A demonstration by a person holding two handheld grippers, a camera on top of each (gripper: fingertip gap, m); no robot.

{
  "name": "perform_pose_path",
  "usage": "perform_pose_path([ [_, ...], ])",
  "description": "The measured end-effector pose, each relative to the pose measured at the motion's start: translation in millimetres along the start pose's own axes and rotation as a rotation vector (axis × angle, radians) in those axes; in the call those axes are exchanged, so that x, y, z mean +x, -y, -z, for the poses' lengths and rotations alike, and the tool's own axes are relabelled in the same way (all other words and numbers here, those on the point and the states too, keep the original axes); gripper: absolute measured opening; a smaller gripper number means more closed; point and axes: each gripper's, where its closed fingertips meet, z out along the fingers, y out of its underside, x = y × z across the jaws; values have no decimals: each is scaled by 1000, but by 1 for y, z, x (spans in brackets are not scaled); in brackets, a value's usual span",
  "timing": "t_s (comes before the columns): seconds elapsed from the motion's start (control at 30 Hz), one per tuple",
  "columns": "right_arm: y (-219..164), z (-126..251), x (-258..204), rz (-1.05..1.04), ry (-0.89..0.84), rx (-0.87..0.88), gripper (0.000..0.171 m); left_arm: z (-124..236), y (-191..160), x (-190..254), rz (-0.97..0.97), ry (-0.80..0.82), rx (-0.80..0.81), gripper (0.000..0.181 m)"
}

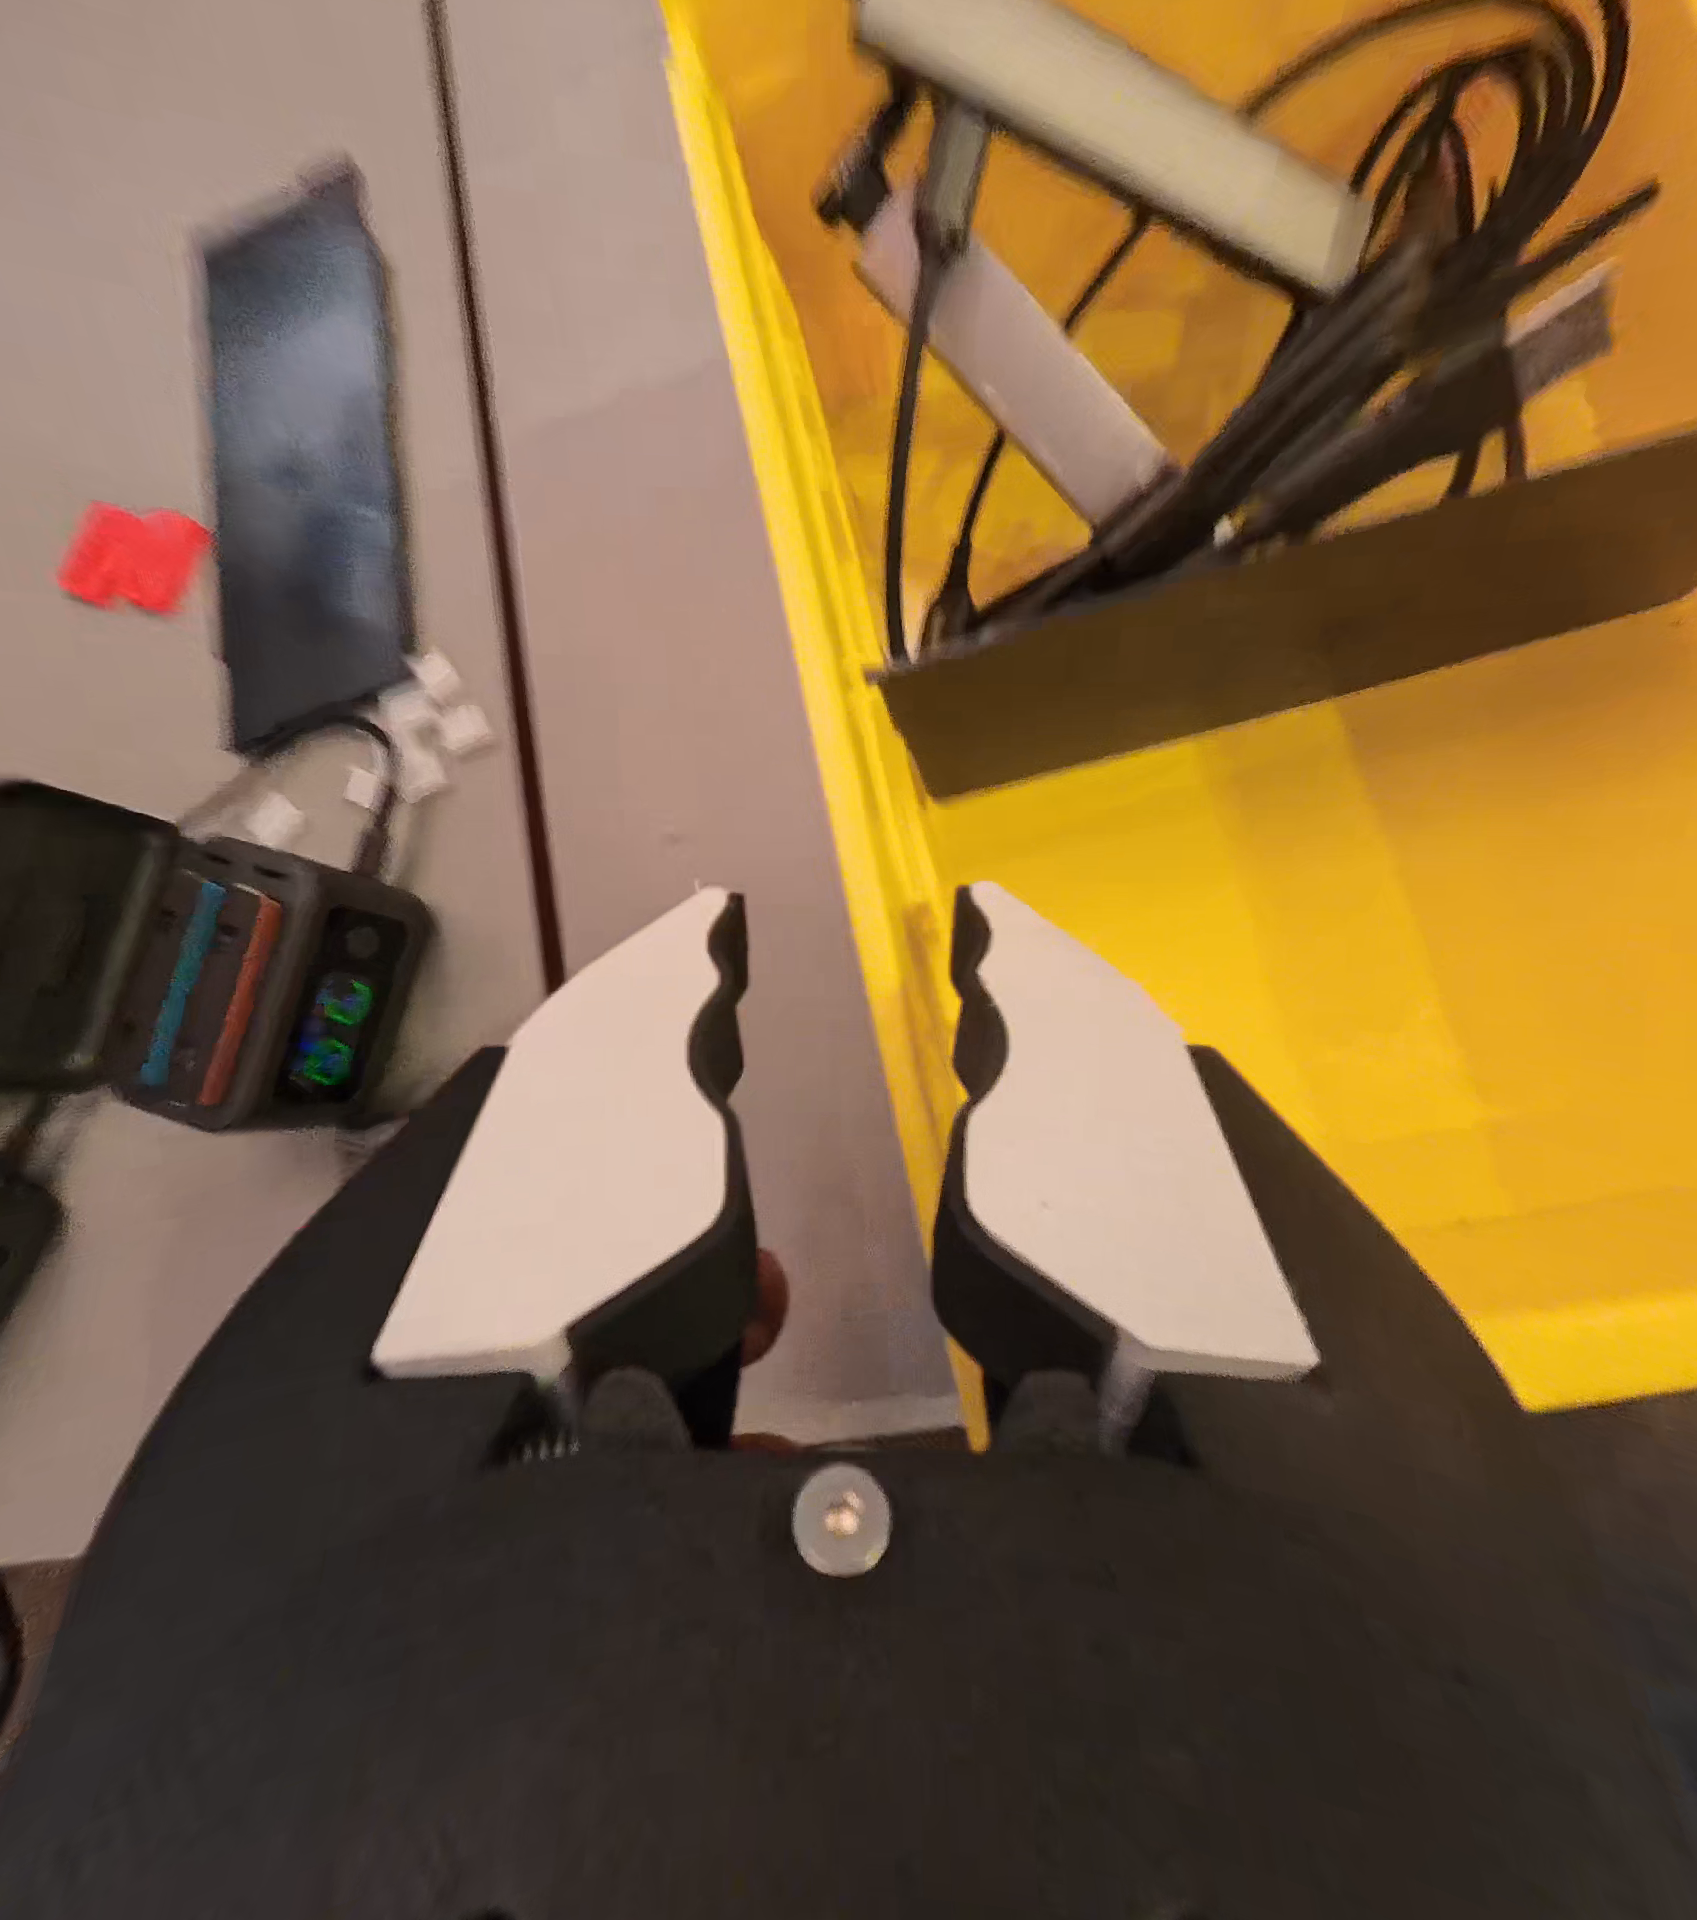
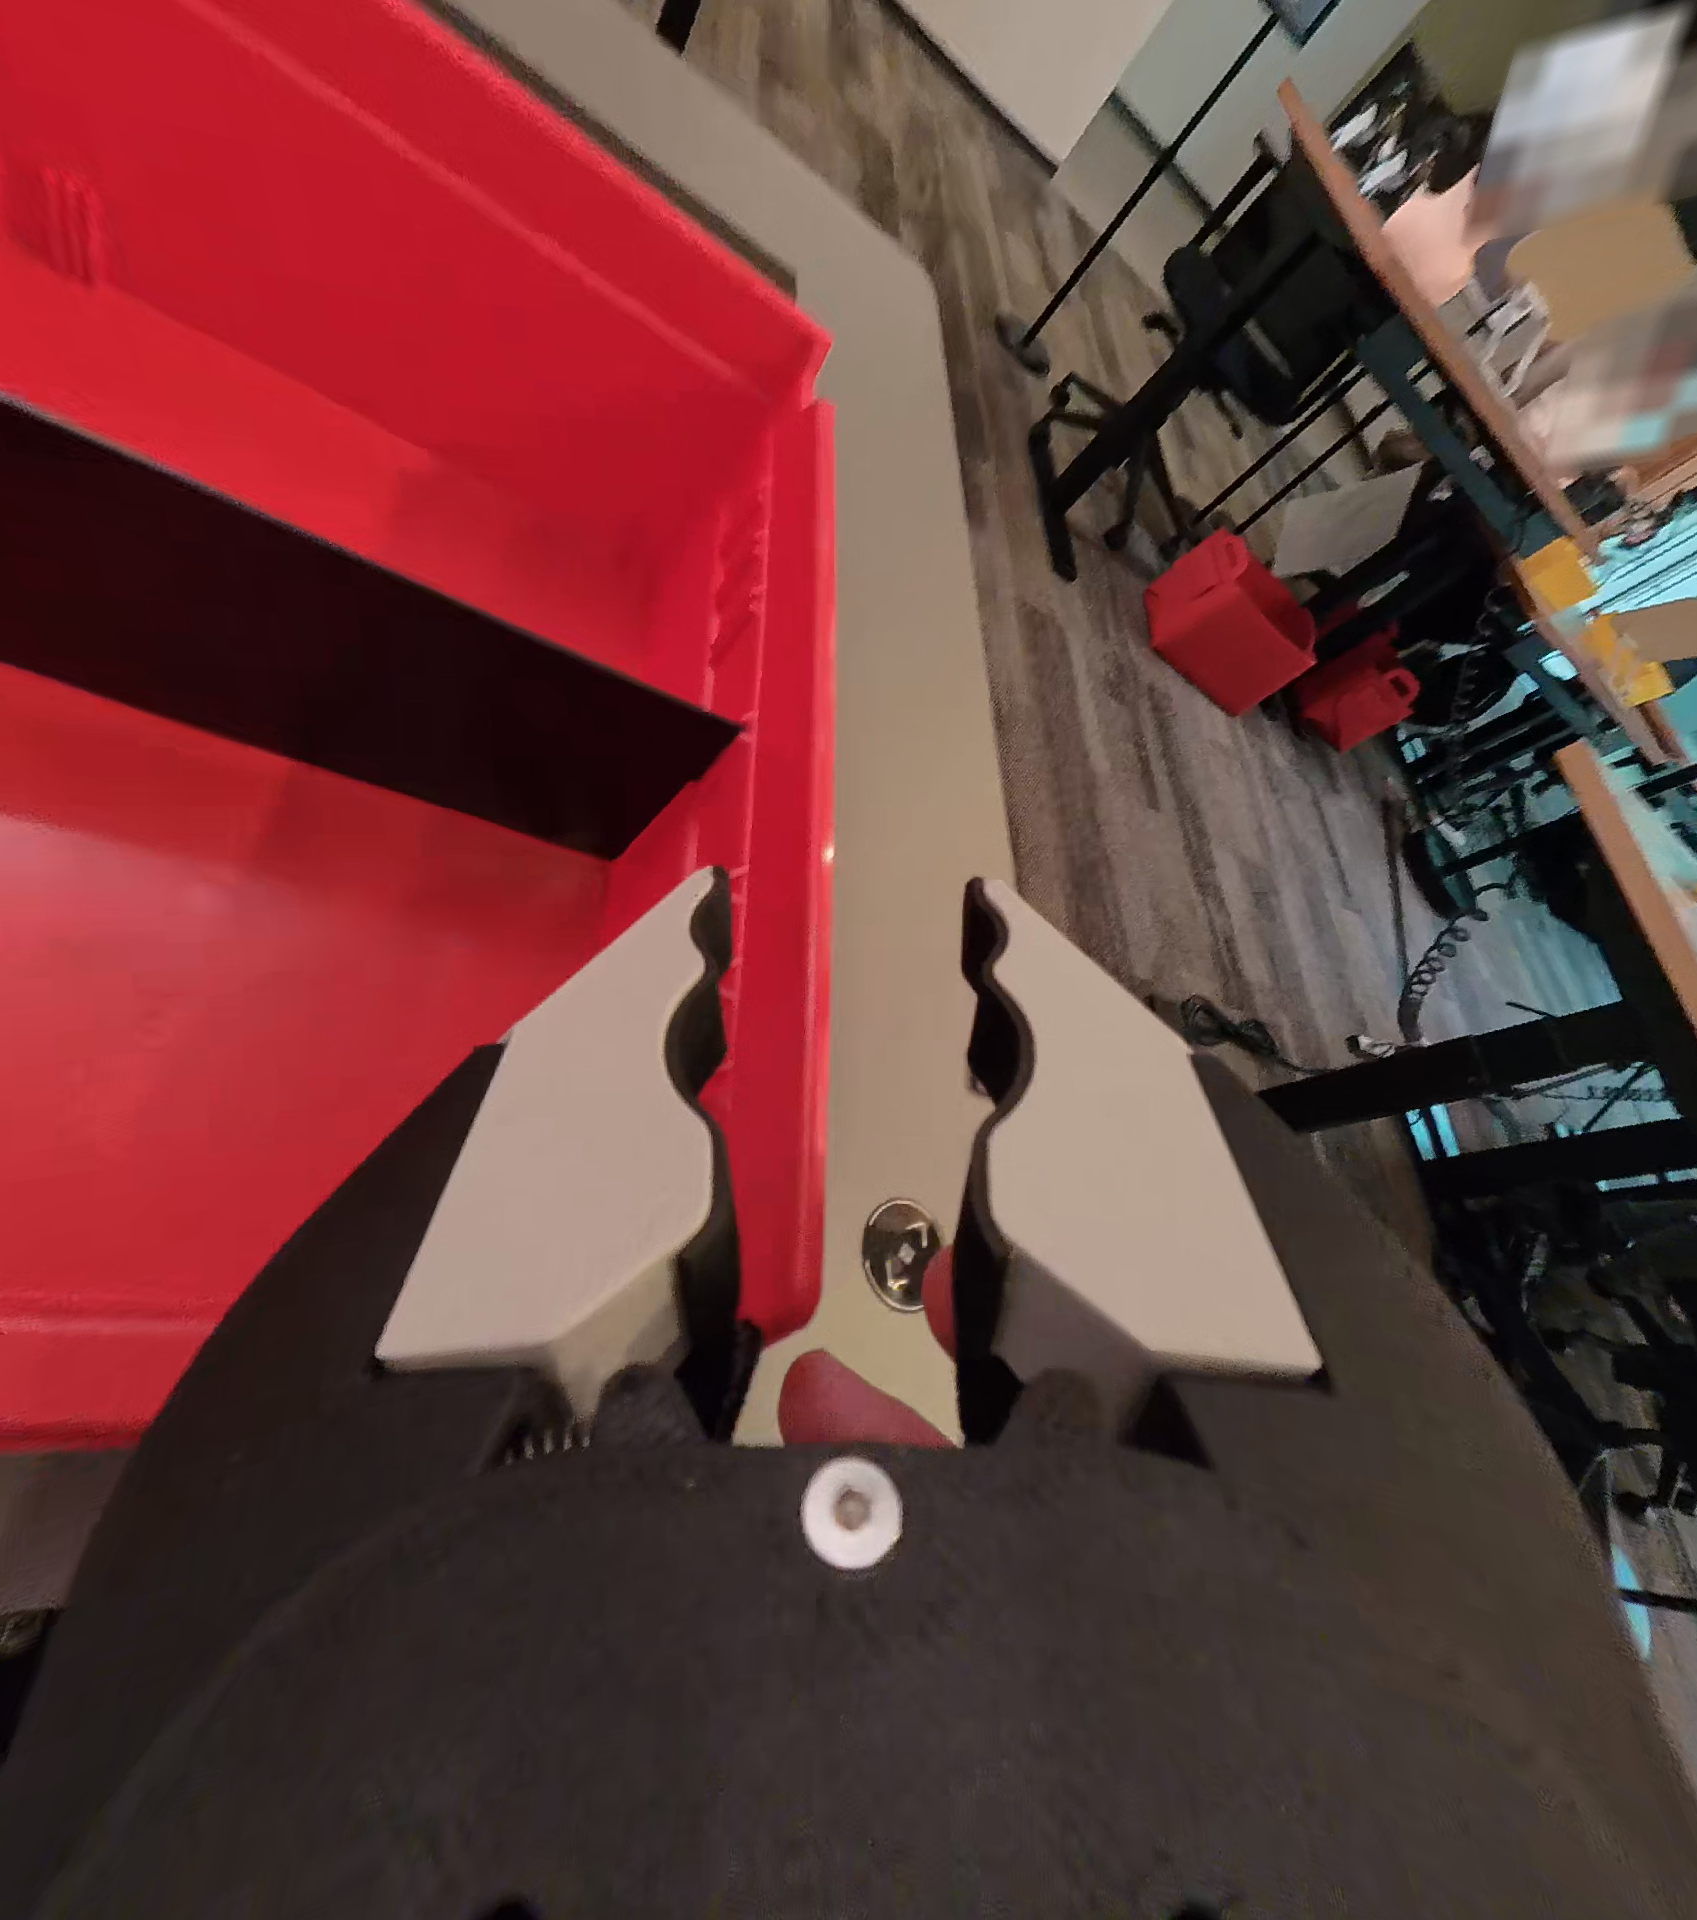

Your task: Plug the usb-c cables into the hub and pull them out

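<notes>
In the left wrist view a yellow bin (image 1: 1446, 1039) holds two long grey hubs (image 1: 1124, 125) and a bundle of black cables (image 1: 1426, 343) in its far compartment, behind a black divider (image 1: 1343, 613). My left gripper (image 1: 849, 914) is open and empty, above the bin's left wall (image 1: 823, 520), well short of the hubs. In the right wrist view my right gripper (image 2: 844, 894) is open and empty, over the right rim of a red bin (image 2: 200, 987) with a black divider (image 2: 304, 613). No hub or cable shows in that bin.
On the grey table (image 1: 615, 520) left of the yellow bin lie a dark flat pouch (image 1: 304, 457), a red tag (image 1: 132, 556), small white pieces (image 1: 439, 707) and black battery cases (image 1: 179, 956). Right of the red bin are the table edge (image 2: 906, 623), carpet, red boxes (image 2: 1228, 623) and desks. The red tag (image 1: 132, 556) is about 30 centimetres from my left fingertips.
</notes>
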Motion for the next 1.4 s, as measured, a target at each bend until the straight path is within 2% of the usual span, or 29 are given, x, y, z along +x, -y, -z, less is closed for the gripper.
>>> perform_pose_path([
  [0.03, 7, 6, 4, 3, -17, 22, 44, 7, 12, -3, -23, 27, 46, 39],
  [0.1, 28, 20, 10, 25, -65, 86, 43, 20, 36, -7, -68, 83, 92, 47],
  [0.17, 54, 36, 9, 55, -94, 163, 40, 29, 66, 1, -155, 115, 152, 45],
  [0.3, 110, 65, -20, 84, -55, 327, 34, 7, 111, 37, -306, 92, 152, 37],
  [0.43, 152, 88, -66, 126, 35, 443, 33, -50, 117, 41, -460, 150, -21, 37],
  [0.53, 169, 100, -96, 159, 91, 493, 32, -79, 115, 39, -523, 177, -116, 41],
  [0.63, 179, 106, -115, 164, 138, 528, 31, -94, 111, 33, -468, 174, -190, 41],
  [0.87, 184, 105, -139, 169, 197, 544, 29, -110, 105, 16, -459, 240, -278, 15],
  [1.1, 189, 107, -152, 159, 222, 566, 27, -104, 111, 13, -464, 271, -219, 13],
  [1.4, 202, 118, -174, 179, 281, 607, 26, -39, 161, 11, -473, 403, 62, 13],
])
